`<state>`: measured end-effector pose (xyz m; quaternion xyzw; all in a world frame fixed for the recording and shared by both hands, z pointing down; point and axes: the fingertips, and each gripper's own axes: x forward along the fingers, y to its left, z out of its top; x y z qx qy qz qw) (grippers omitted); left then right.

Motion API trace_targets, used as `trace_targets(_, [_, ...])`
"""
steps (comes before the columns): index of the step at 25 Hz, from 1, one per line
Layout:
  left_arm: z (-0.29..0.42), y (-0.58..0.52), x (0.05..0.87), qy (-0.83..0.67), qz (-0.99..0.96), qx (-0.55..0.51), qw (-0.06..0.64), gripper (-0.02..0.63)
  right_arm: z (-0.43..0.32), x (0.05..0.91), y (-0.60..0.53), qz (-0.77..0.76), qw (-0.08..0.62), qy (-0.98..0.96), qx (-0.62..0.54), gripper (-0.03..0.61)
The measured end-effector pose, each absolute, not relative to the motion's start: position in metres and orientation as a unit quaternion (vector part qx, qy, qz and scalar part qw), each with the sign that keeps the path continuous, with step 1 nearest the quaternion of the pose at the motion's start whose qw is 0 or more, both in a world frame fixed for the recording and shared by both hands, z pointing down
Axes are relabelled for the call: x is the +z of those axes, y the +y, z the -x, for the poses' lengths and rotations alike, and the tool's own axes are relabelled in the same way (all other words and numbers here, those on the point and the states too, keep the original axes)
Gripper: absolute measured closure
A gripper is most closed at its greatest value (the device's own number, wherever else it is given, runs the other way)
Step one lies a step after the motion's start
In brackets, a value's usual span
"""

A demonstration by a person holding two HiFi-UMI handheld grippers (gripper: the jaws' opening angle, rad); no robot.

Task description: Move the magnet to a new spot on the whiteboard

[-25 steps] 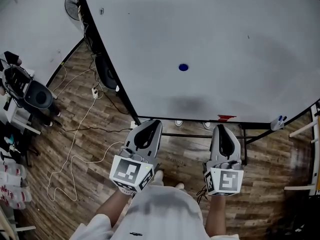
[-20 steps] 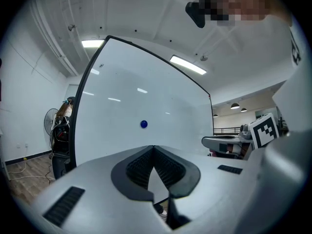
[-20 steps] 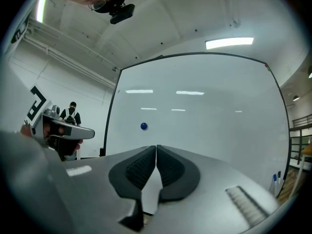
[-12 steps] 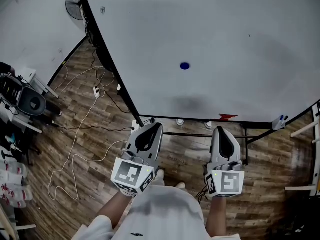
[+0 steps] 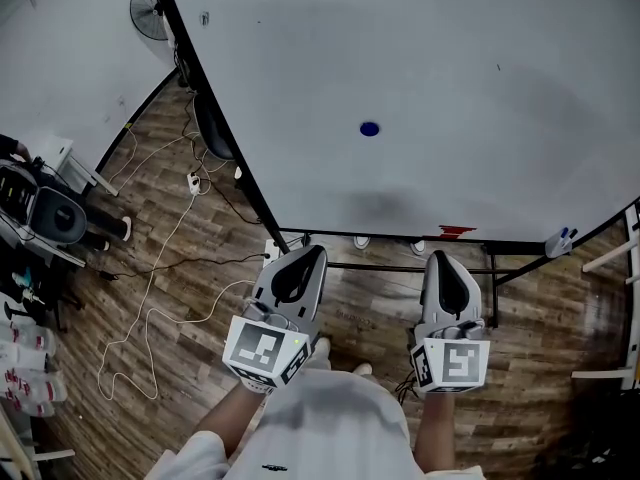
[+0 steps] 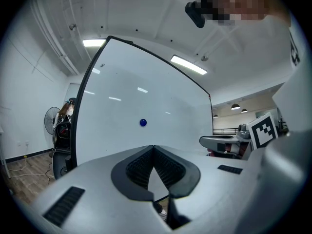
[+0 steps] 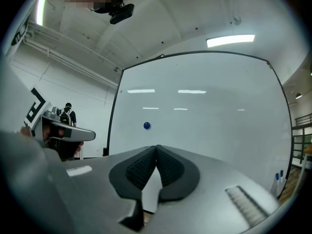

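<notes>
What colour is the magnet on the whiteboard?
Dark blue. The round magnet on the whiteboard shows best in the head view.

Arms are tucking in close to the torso. left gripper (image 5: 303, 252) and right gripper (image 5: 441, 259) are sitting side by side, pointing forward, both jaw pairs pressing together, gripping nothing.
</notes>
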<state>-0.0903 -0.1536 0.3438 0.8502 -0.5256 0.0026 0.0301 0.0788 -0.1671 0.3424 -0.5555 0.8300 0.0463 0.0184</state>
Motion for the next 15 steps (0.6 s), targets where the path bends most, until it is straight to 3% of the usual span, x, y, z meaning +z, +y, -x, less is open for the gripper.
trace_targets(15, [0.0876, -0.1609, 0.3471, -0.526, -0.850, 0.008, 0.037, 0.607, -0.0880, 0.3399, -0.1697, 0.570, 0.032, 0.820, 0.046, 0.568])
